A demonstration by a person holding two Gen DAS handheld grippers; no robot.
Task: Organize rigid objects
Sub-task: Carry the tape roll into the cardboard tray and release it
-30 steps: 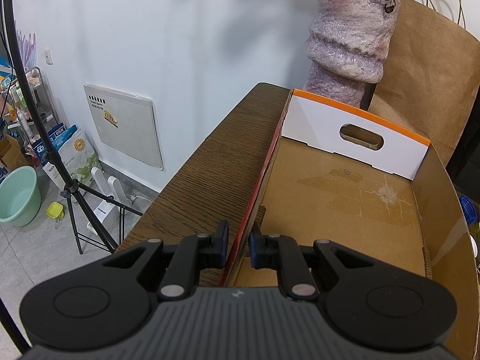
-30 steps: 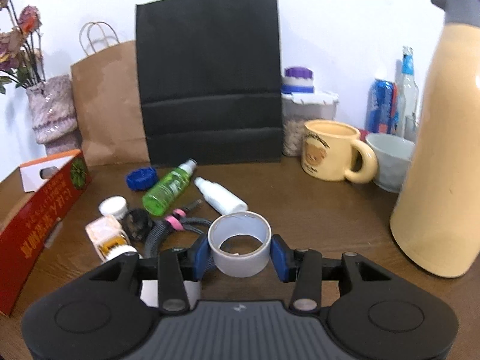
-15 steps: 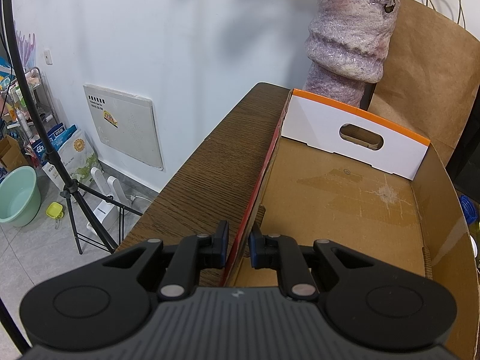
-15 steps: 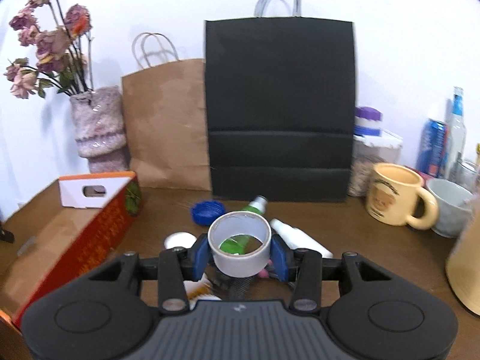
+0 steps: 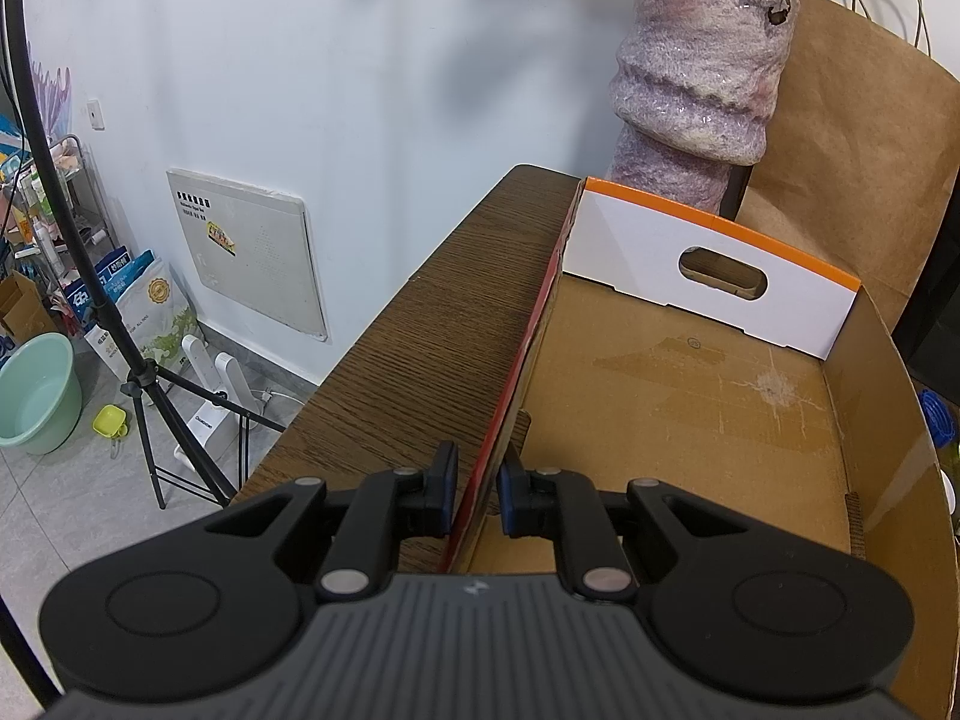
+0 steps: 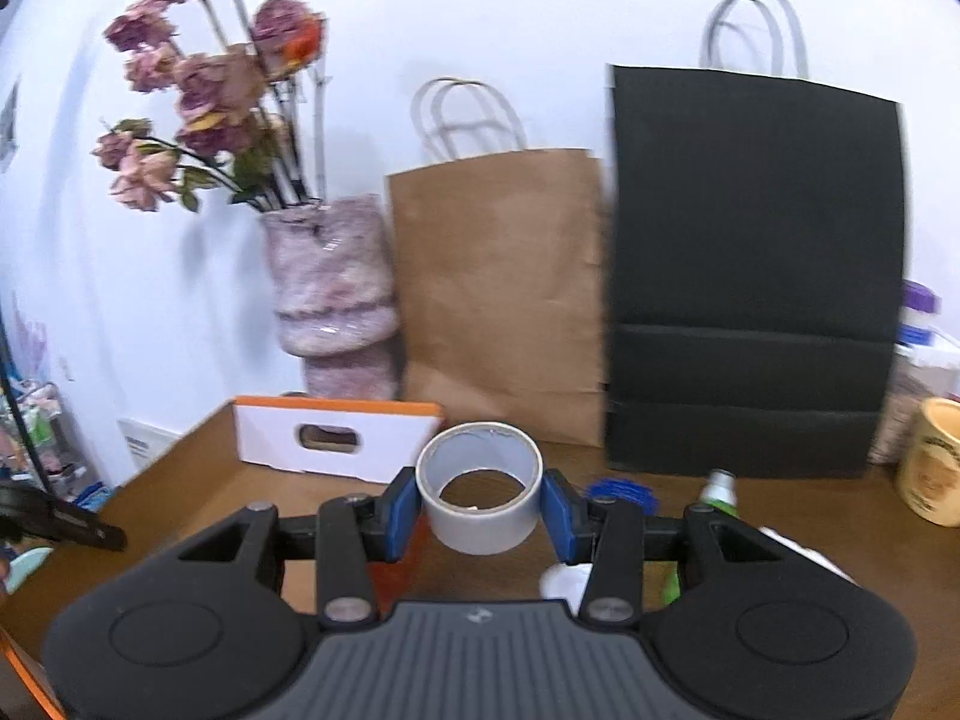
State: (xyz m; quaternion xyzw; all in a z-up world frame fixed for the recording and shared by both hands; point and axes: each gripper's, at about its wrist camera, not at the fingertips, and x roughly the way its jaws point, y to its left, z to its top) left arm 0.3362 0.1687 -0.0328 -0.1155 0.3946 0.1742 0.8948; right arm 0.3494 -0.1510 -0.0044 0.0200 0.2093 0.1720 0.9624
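My right gripper (image 6: 480, 510) is shut on a grey tape roll (image 6: 480, 489) and holds it in the air, over the near right edge of the open cardboard box (image 6: 336, 441). My left gripper (image 5: 477, 495) is shut on the box's red left wall (image 5: 516, 372) near its front corner. The box floor (image 5: 690, 414) is bare cardboard, with a white end panel with a handle slot (image 5: 708, 270) at the far end. A green bottle (image 6: 717, 486), a blue cap (image 6: 618, 489) and a white cap (image 6: 564, 582) lie on the table behind the right gripper.
A purple vase (image 5: 696, 84) with dried flowers and a brown paper bag (image 6: 504, 294) stand behind the box. A black paper bag (image 6: 756, 276) and a yellow mug (image 6: 933, 468) stand to the right. The table's left edge (image 5: 372, 372) drops to the floor with a tripod (image 5: 138, 372).
My right gripper has risen and swung left with the tape roll, from over the loose items to the box. The left gripper has stayed on the box wall.
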